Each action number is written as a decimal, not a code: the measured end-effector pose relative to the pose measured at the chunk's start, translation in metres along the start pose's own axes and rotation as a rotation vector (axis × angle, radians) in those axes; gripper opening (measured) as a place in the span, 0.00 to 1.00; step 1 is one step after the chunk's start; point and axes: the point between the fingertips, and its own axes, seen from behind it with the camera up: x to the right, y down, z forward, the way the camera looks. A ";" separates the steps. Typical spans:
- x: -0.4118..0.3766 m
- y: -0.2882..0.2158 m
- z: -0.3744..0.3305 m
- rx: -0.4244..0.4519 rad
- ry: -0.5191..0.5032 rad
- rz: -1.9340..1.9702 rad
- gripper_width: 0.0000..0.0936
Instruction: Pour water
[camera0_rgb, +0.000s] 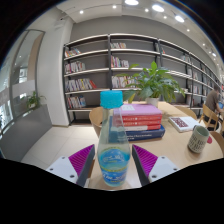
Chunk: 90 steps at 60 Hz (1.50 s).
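Note:
A clear water bottle (113, 150) with a cyan cap and a blue label stands upright on the wooden table (60, 140), between my fingers. My gripper (113, 166) is open around it. The left purple pad (80, 160) and the right purple pad (147, 160) each stand a small gap away from the bottle's sides. A grey-green mug (199, 138) stands on the table beyond the fingers to the right.
A stack of books (141, 122) lies just behind the bottle, with a potted plant (155, 80) behind it. An open magazine (183, 123) lies near the mug. A chair (97, 117) and bookshelves (95, 70) stand beyond the table.

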 end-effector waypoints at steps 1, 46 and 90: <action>-0.001 -0.001 0.003 0.006 -0.003 0.004 0.80; 0.058 -0.059 0.011 0.177 -0.126 0.466 0.38; 0.232 -0.115 0.014 0.081 -0.344 2.032 0.39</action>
